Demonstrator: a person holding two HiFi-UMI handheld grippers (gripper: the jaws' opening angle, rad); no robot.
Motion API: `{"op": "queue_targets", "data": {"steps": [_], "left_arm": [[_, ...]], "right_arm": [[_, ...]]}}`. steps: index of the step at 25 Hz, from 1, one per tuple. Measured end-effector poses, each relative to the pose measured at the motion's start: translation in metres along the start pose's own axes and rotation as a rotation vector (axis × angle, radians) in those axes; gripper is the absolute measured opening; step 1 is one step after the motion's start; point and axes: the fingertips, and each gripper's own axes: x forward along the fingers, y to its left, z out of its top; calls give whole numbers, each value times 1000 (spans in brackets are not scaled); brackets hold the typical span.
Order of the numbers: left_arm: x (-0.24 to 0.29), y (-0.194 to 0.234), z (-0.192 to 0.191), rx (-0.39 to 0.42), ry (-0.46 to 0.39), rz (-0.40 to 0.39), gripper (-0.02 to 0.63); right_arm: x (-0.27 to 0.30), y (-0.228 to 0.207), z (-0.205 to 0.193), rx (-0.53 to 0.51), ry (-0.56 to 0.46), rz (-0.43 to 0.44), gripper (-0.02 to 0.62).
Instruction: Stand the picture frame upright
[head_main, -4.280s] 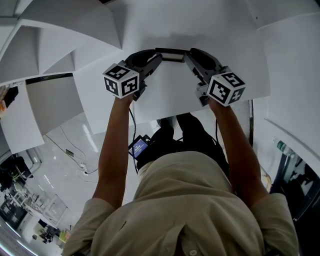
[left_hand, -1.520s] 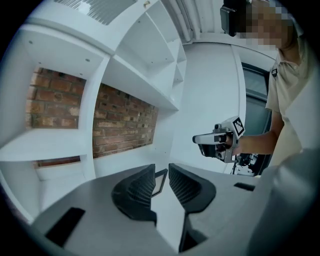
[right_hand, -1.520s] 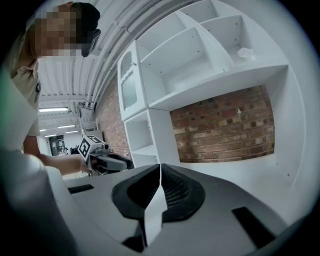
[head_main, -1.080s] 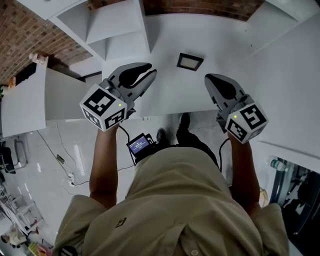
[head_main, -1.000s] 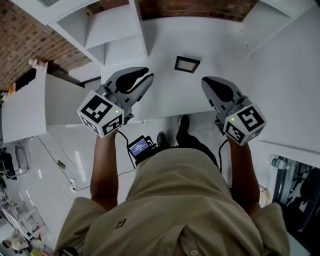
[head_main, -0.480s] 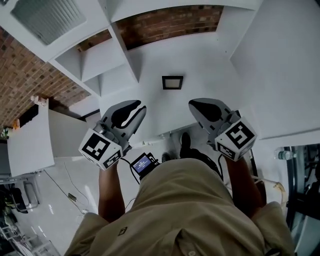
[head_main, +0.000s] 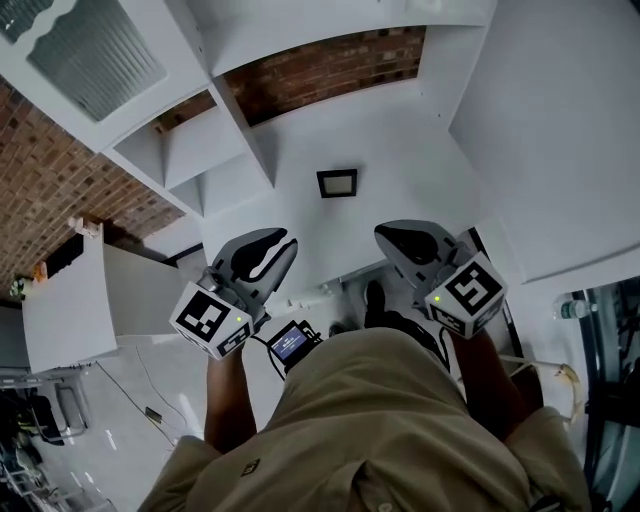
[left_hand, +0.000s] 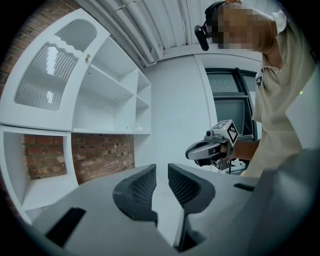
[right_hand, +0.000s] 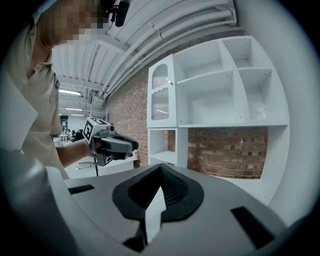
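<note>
A small dark picture frame (head_main: 337, 183) with a pale centre sits alone on the white tabletop (head_main: 400, 170), its face toward me; I cannot tell whether it stands or lies. My left gripper (head_main: 285, 245) hovers at the table's front edge, well short of the frame, jaws a little apart with nothing between them (left_hand: 161, 172). On the other side my right gripper (head_main: 385, 236) hangs at the same edge, its jaws pressed together and empty (right_hand: 160, 170). Each gripper shows in the other's view: the right gripper (left_hand: 207, 149), the left gripper (right_hand: 117, 145).
White shelving (head_main: 190, 140) with open cubbies rises at the table's left, and a brick wall (head_main: 320, 70) backs it. A white panel (head_main: 550, 130) stands at the right. A small screen device (head_main: 291, 343) hangs at my waist.
Both grippers, at the frame several seconds ago, have drawn back to the table's front edge. The view has tipped upward over the last second; the frame has stayed put.
</note>
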Motion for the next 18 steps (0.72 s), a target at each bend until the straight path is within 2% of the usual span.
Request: {"op": "queue_targets", "data": {"steps": [11,18], "left_arm": [[-7,14,-10,-17,-1,50,80],[-11,19,-18,-25,-1,54,80]], "right_arm": [[5,3,-4,8,7,20,3],[15,5,-7,2,18,28,3]]}}
